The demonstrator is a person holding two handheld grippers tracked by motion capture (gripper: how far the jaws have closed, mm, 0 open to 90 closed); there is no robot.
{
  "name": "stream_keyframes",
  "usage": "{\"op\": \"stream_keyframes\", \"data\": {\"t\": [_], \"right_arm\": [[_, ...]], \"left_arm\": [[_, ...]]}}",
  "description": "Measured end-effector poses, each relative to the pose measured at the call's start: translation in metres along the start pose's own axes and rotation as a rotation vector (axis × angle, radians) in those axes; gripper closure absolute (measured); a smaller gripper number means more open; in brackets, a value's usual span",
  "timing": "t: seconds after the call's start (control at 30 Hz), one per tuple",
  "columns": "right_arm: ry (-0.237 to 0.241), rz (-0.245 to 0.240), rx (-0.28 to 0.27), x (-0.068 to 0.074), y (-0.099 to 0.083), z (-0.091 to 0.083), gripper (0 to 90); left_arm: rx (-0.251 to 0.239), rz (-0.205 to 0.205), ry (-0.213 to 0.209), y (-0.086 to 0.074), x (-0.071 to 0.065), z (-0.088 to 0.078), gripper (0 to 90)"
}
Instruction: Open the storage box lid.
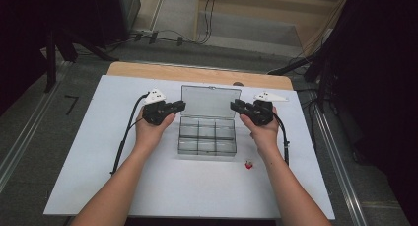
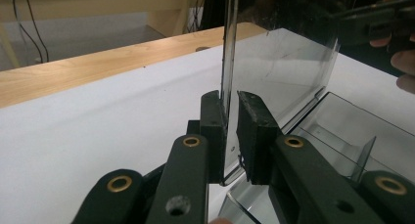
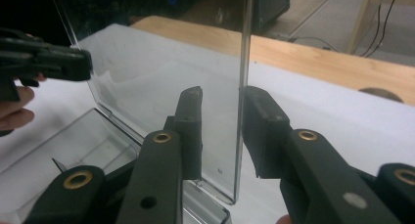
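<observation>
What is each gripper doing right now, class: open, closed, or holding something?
Left gripper: nearly closed on the left edge of the clear box's upright lid.
Right gripper: open, its jaws either side of the lid's right edge, not pressing.

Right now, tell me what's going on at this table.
A person holds a gripper in each hand at the upright lid of a clear compartment box. The left gripper has nearly closed on the lid's left edge. The right gripper straddles the right edge, jaws apart from it. A small red thing lies beside the box.

A lab-like recording room: white table [image 1: 148,186], loose floor cables [image 1: 162,36] at twelve o'clock, black stands [image 1: 54,48] at ten.
</observation>
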State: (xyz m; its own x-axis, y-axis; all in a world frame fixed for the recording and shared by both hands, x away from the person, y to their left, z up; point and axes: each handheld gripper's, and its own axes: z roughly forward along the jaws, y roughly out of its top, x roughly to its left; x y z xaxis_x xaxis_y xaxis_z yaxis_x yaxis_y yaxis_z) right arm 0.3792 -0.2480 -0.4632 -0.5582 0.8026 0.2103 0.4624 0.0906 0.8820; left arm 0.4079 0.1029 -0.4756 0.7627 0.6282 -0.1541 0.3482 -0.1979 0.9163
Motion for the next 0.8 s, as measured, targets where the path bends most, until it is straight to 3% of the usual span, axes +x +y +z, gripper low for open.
{"op": "stream_keyframes", "data": {"t": [0.2, 0.33, 0.5, 0.8], "right_arm": [[0.019, 0.041, 0.028, -0.007, -0.018, 0.009, 71.9], [0.007, 0.032, 0.021, -0.008, -0.02, 0.009, 74.7], [0.011, 0.077, 0.024, -0.01, -0.02, 0.01, 77.1], [-0.001, 0.097, 0.027, -0.012, -0.02, 0.014, 76.8]], "left_arm": [[0.001, -0.039, -0.01, -0.001, 0.004, 0.001, 81.6], [0.01, -0.052, -0.012, 0.0, 0.006, 0.003, 82.1], [0.016, -0.074, -0.01, -0.002, 0.008, 0.005, 78.8], [0.044, -0.107, 0.003, -0.005, 0.008, 0.011, 77.8]]}}
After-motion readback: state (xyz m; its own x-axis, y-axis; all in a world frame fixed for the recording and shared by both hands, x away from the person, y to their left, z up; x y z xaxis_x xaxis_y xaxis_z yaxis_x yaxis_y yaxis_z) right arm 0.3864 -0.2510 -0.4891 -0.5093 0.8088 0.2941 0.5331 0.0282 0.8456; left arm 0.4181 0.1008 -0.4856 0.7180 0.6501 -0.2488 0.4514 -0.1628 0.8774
